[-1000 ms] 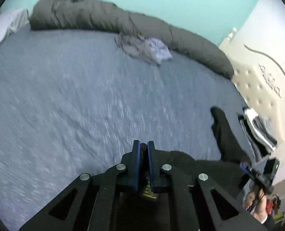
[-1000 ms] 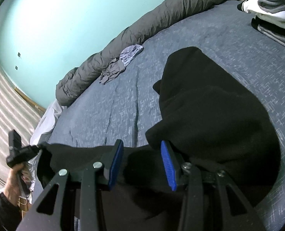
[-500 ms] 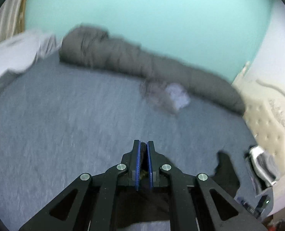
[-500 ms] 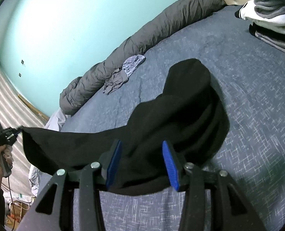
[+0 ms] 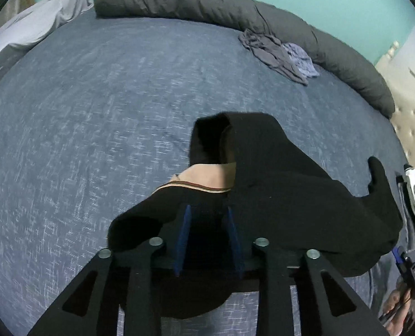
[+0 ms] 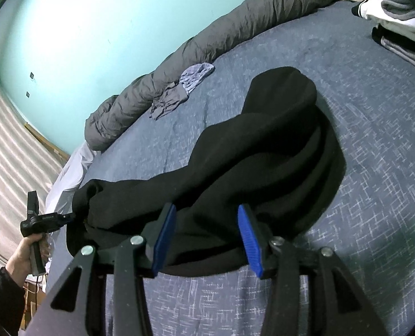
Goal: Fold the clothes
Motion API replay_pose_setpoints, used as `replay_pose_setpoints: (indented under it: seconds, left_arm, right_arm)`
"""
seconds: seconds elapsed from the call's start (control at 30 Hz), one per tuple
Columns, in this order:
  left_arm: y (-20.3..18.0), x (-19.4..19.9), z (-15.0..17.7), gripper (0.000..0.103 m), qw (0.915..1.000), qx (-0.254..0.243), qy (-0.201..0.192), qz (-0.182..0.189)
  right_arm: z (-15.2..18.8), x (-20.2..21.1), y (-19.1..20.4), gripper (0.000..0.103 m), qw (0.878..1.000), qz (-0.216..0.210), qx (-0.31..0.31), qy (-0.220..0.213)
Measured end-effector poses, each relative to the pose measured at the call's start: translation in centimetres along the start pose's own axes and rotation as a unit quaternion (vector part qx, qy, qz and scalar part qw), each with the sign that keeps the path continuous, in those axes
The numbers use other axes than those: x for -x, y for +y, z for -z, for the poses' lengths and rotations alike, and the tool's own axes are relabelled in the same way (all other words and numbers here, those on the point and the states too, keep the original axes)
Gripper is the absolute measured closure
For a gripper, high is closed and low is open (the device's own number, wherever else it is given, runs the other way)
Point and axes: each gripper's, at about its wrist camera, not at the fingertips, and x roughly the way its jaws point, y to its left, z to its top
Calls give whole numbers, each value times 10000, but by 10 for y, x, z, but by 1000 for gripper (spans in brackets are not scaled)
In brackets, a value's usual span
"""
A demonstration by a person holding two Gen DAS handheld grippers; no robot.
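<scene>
Blue bed (image 5: 95, 112) carries your black garment (image 5: 291, 190); left tool (image 5: 207, 238) is opening, right tool (image 6: 207, 238) stands open, so the bunched fold may slump.

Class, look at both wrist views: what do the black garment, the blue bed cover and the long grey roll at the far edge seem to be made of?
Black garment: seemingly a thick, matte fleece or knit; it slumps in soft, rounded folds. Blue bed cover: woven cloth, matte, with pale flecked threads. Long grey roll: probably a padded quilt; puffy and finely wrinkled, with a faint sheen.
</scene>
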Motion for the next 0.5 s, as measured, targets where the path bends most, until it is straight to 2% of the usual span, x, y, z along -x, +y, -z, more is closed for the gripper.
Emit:
replay_pose_setpoints:
  seconds: [0.07, 0.17, 0.3, 0.5]
  left_arm:
    - [13, 17, 2, 52, 9997, 101, -201, -6]
    - [33, 43, 7, 49, 9986, 277, -441, -7]
    - [55, 46, 22, 46, 9988, 352, -324, -58]
    - [69, 31, 49, 46, 9983, 542, -179, 131]
  right_arm:
    - [1, -1, 0, 56, 10000, 6, 22, 18]
    - [2, -3, 1, 56, 10000, -1, 17, 40]
    - [5, -5, 3, 56, 9999, 2, 49, 101]
    - [13, -11, 17, 56, 9995, -18, 223, 218]
